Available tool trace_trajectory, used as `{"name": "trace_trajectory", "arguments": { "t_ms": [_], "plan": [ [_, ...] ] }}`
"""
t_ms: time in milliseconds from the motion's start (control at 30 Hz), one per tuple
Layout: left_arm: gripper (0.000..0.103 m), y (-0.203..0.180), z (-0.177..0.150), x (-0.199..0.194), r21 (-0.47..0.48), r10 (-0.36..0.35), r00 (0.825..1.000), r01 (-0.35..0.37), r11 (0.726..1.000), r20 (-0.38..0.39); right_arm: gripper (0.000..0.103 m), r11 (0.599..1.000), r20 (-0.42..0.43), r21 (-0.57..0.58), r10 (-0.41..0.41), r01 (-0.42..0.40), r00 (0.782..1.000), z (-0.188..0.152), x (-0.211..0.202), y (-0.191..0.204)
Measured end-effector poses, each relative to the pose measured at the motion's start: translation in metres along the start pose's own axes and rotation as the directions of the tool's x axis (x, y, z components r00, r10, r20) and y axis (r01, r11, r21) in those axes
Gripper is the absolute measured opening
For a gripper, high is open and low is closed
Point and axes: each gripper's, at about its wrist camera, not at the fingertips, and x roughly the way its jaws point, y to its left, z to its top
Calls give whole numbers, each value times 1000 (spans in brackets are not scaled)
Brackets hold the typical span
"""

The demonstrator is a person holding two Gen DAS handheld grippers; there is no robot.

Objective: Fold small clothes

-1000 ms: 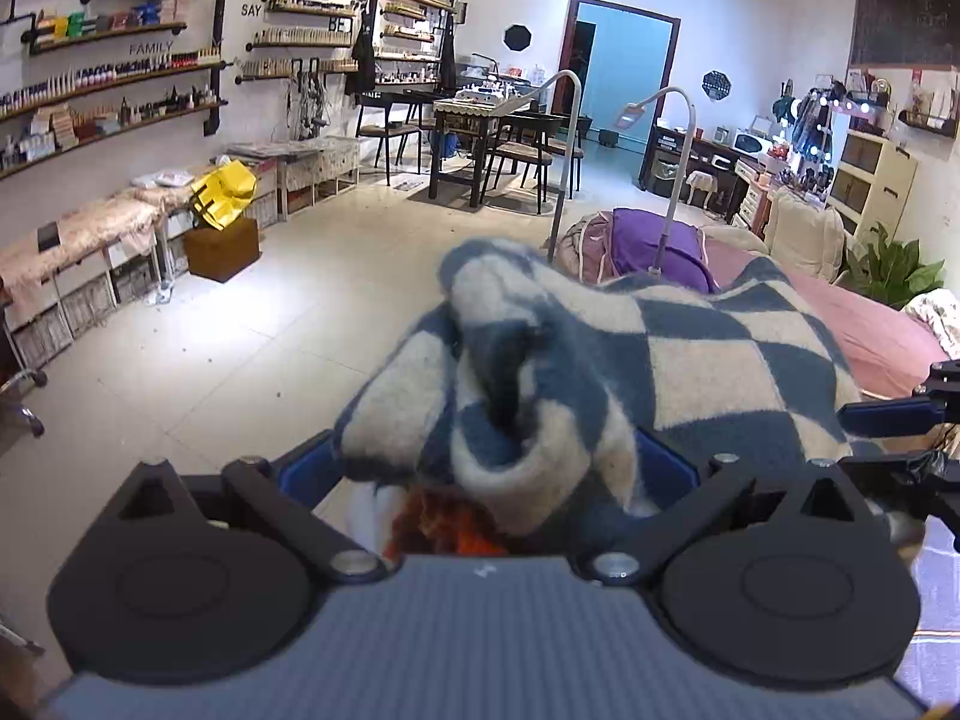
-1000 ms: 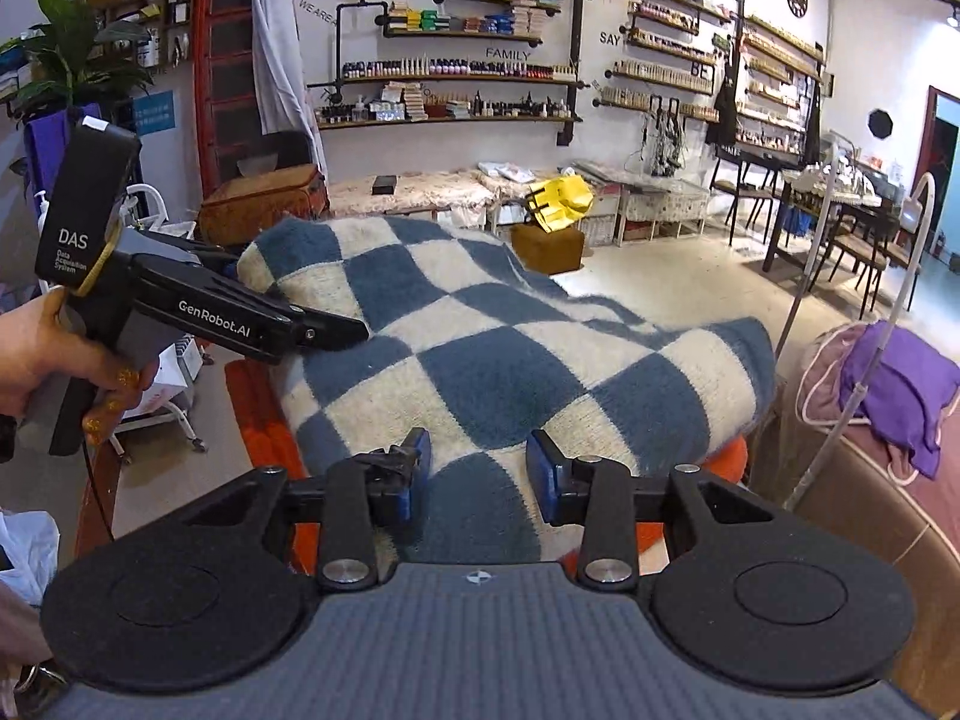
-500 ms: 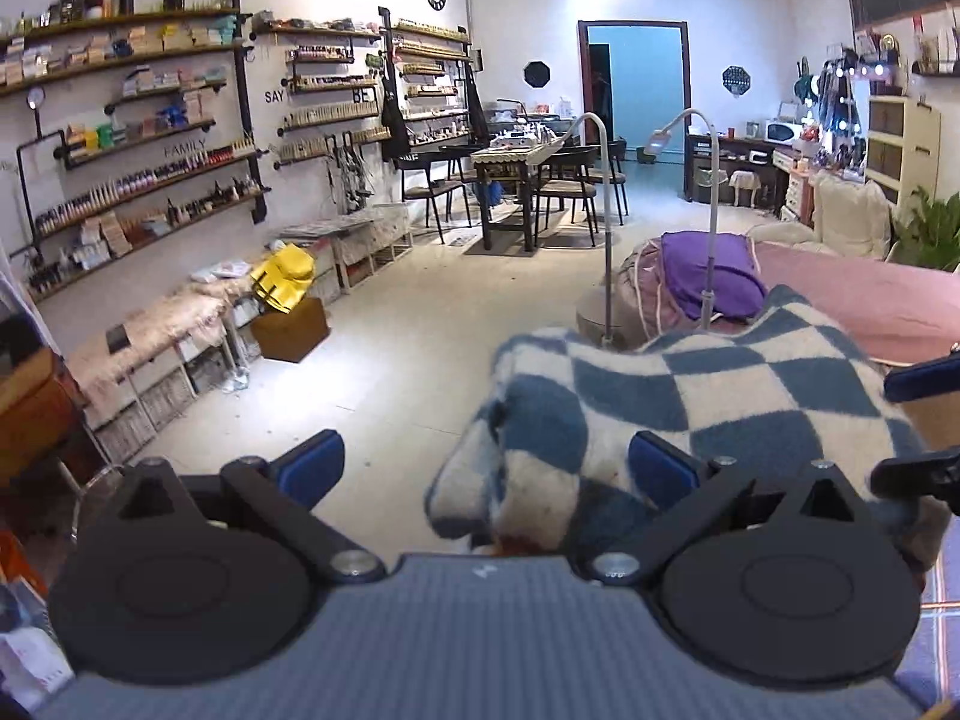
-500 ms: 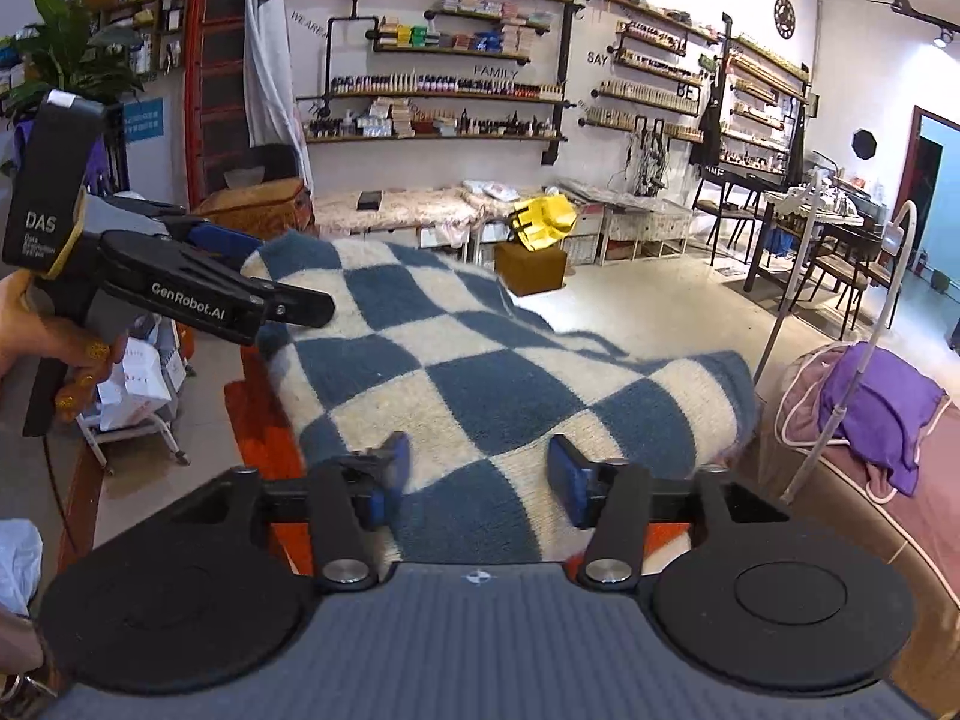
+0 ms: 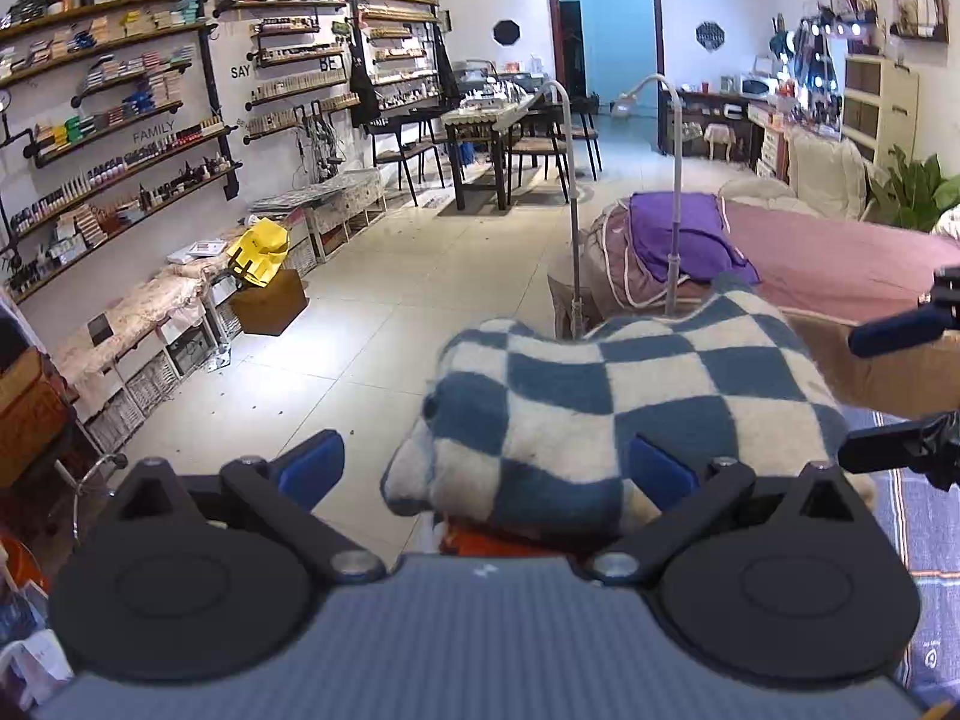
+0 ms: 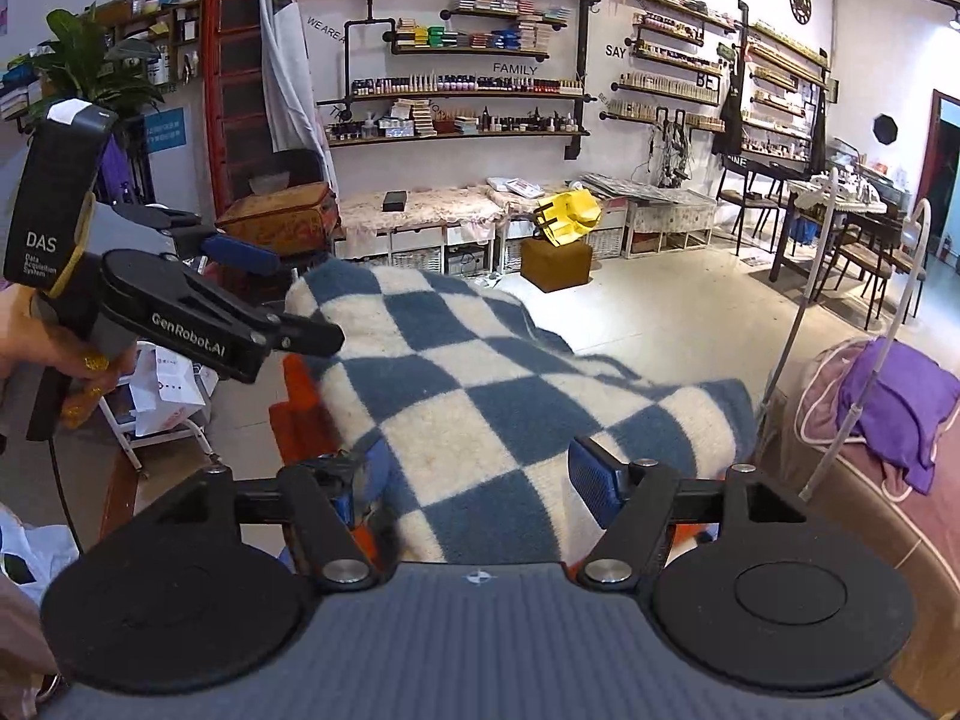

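A blue-and-cream checked knit garment (image 6: 480, 396) is lying folded in a thick bundle on top of something orange (image 6: 300, 414), whose edge is peeking out beneath it on the left in the right wrist view and just under the fold in the left wrist view. The bundle is sitting between the two hand-held tools, with the tiled floor (image 5: 384, 324) spreading out behind it. The right gripper (image 6: 477, 480) is standing with its blue pads wide apart, having just been opening; the near edge of the garment is lying between them, and the pads do not appear to be pressing on it. The left gripper (image 5: 480, 462) is likewise spread wide, its left pad hanging over bare floor and its right pad next to the cloth's near edge, with no sign of pinching. In the right wrist view the left gripper (image 6: 282, 294) is coming in from the left, held by a hand (image 6: 66, 360), its black fingers pointing at the far corner of the bundle. Beyond the garment, a pink-covered bed (image 5: 840, 264) with a purple cloth (image 5: 690, 234) is lying to the right, and shelves of small bottles (image 6: 456, 84) are lining the wall.
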Motion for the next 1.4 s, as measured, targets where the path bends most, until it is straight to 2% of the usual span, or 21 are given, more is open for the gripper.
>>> {"name": "trace_trajectory", "arguments": {
  "t_ms": [100, 233, 367, 467, 567, 667, 800, 900, 1033, 1133, 1400],
  "plan": [
    [103, -11, 11, -3, 47, 0, 999, 3, 999, -53, 103, 1000, -20, -13, 4, -4, 1000, 10, -3, -2],
    [103, -25, 25, -4, 117, -16, 992, 31, 993, -125, 103, 999, -101, -29, 32, -35, 994, 23, -4, -9],
    [103, -34, 36, -3, 164, 32, 986, -6, 987, -161, 103, 997, -163, 9, 73, -73, 984, 36, -2, -16],
    [103, -38, 45, -1, 193, 58, 978, -19, 981, -198, 103, 995, -215, 19, 95, -93, 972, 40, 2, -19],
    [103, -39, 50, 2, 204, 76, 968, -26, 979, -241, 103, 995, -301, 8, 95, -97, 949, 43, 11, -20],
    [103, -40, 53, 7, 210, 105, 954, -46, 977, -280, 103, 996, -345, -5, 80, -87, 935, 41, 18, -21],
    [103, -41, 56, 9, 231, 173, 942, -107, 967, -289, 103, 996, -354, -22, 74, -87, 932, 37, 22, -20],
    [103, -39, 59, 8, 208, 136, 943, -75, 975, -302, 103, 996, -358, -31, 71, -88, 931, 38, 22, -19],
    [103, -42, 61, 6, 220, 145, 945, -81, 972, -293, 103, 995, -363, -41, 68, -89, 929, 39, 21, -17],
    [103, -42, 62, 3, 206, 117, 956, -62, 977, -268, 103, 995, -368, -54, 56, -81, 928, 39, 21, -15],
    [103, -46, 66, -1, 234, 136, 959, -76, 969, -247, 103, 997, -372, -40, 49, -69, 927, 39, 19, -17]
  ]
}}
